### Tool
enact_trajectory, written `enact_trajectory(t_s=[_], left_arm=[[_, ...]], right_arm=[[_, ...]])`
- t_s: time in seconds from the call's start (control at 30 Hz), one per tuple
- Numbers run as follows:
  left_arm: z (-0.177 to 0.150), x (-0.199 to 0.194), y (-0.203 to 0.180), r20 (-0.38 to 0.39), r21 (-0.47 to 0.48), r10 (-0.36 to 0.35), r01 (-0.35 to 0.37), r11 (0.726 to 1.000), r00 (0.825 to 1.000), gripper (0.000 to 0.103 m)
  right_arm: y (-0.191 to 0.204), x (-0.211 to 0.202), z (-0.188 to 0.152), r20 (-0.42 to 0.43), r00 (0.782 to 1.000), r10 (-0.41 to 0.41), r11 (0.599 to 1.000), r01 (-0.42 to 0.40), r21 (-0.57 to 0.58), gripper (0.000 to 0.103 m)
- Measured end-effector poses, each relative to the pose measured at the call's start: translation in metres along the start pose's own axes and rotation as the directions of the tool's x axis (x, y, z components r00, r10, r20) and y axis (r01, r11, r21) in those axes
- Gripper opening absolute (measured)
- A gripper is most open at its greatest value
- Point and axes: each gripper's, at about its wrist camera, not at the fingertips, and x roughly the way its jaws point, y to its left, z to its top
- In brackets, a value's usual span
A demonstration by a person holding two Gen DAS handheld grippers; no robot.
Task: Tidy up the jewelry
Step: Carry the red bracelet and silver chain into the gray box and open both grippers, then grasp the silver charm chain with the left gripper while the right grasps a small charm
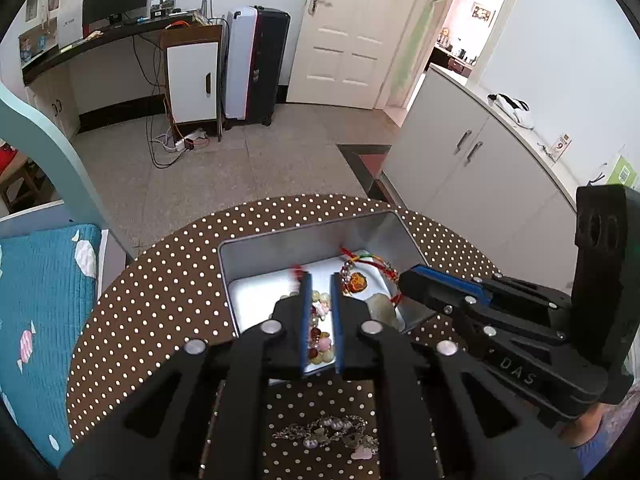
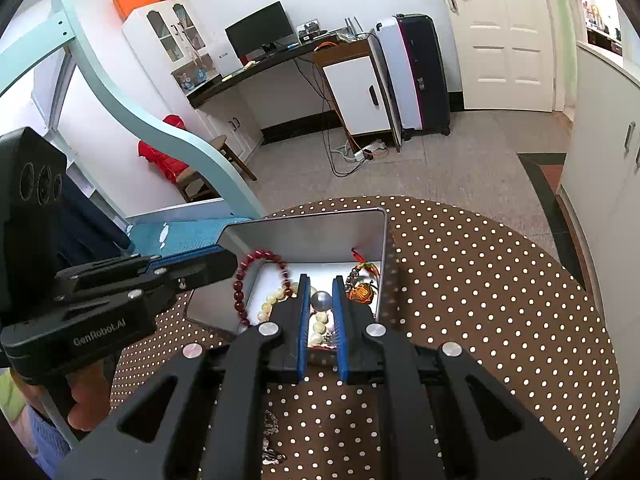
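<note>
Mostly sorted: the rectangular silver metal tin [image 2: 320, 236] on the brown polka-dot round table [image 2: 480, 300] already holds a cream bead string [image 2: 276, 298], an amber carved pendant on red-green cord [image 2: 362, 292], a grey metal ball [image 2: 322, 300] and a pale jade-like piece [image 1: 380, 304] at its near right corner.

Dark red bead bracelet [image 2: 244, 280]: hangs at the tin's left edge, half over the rim, just off the left gripper [image 2: 224, 266] tip. Cannot tell from either view whether that gripper pinches it or has let go; in its own camera the fingers [image 1: 306, 312] show a narrow gap over the tin.

Left to do, by my reading: the silver chain with pale charms [image 1: 328, 434], lying on the cloth near the tin, outside it.

Right gripper [image 2: 320, 292]: reaches from the right, tip at the tin's near right corner, jaws slightly parted, nothing visibly held.
</note>
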Motion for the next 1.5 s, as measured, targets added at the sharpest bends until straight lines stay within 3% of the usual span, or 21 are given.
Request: enact_trajectory(t_s=[0.07, 0.13, 0.33, 0.43, 0.47, 0.57, 0.73, 0.87, 1.03, 1.2, 1.4, 1.43, 1.5], left_arm=[[-0.001, -0.001, 0.001, 0.003, -0.003, 0.006, -0.006, 1.000, 1.000, 0.030], [-0.003, -0.002, 0.002, 0.008, -0.002, 0.015, -0.015, 1.000, 1.000, 0.035], [-0.009, -0.008, 0.003, 0.007, -0.003, 0.022, -0.022, 1.000, 1.000, 0.035], [-0.016, -0.014, 0.004, 0.010, -0.006, 0.025, -0.025, 1.000, 1.000, 0.036], [-0.018, -0.016, 0.004, 0.012, -0.009, 0.027, -0.027, 1.000, 1.000, 0.042], [-0.027, -0.031, 0.004, 0.044, -0.013, 0.046, -0.045, 0.999, 0.998, 0.058], [-0.052, -0.055, 0.010, 0.081, -0.021, 0.067, -0.066, 0.998, 0.994, 0.060], [-0.083, -0.064, 0.014, 0.084, -0.031, 0.103, -0.101, 0.994, 0.991, 0.061], [-0.118, -0.059, 0.023, 0.042, -0.068, 0.104, -0.101, 0.993, 0.994, 0.061], [-0.141, -0.053, 0.030, 0.000, -0.101, 0.086, -0.085, 0.991, 0.996, 0.061], [-0.152, -0.055, 0.037, -0.003, -0.114, 0.083, -0.083, 0.990, 0.997, 0.061], [-0.151, -0.054, 0.038, -0.005, -0.112, 0.086, -0.086, 0.990, 0.996, 0.061], [-0.150, -0.053, 0.039, -0.006, -0.114, 0.082, -0.082, 0.990, 0.997, 0.061]], right_arm=[[0.001, 0.000, 0.000, -0.002, 1.000, 0.001, 1.000, -0.001, 0.001, 0.010], [0.001, 0.000, 0.002, -0.003, 1.000, 0.001, 1.000, -0.001, -0.001, 0.010], [0.002, 0.001, 0.002, -0.007, 1.000, -0.002, 1.000, 0.002, -0.001, 0.010], [0.004, 0.000, 0.000, 0.000, 1.000, -0.010, 1.000, 0.010, 0.003, 0.018], [0.005, -0.002, -0.001, 0.002, 1.000, -0.008, 1.000, 0.008, 0.004, 0.025], [0.009, -0.011, -0.004, 0.018, 1.000, -0.014, 1.000, 0.014, -0.002, 0.032], [0.020, -0.040, -0.024, 0.055, 0.997, -0.048, 0.996, 0.052, -0.071, 0.037], [0.031, -0.044, -0.053, 0.025, 0.997, -0.072, 0.988, 0.075, -0.136, 0.038], [0.048, -0.025, -0.093, -0.054, 0.994, -0.096, 0.969, 0.081, -0.233, 0.038], [0.059, 0.001, -0.108, -0.092, 0.989, -0.118, 0.951, 0.086, -0.299, 0.038], [0.055, 0.008, -0.114, -0.123, 0.989, -0.082, 0.953, 0.042, -0.299, 0.023], [0.055, 0.007, -0.115, -0.124, 0.989, -0.084, 0.953, 0.043, -0.301, 0.012], [0.052, 0.005, -0.117, -0.132, 0.988, -0.081, 0.954, 0.038, -0.299, 0.008]])
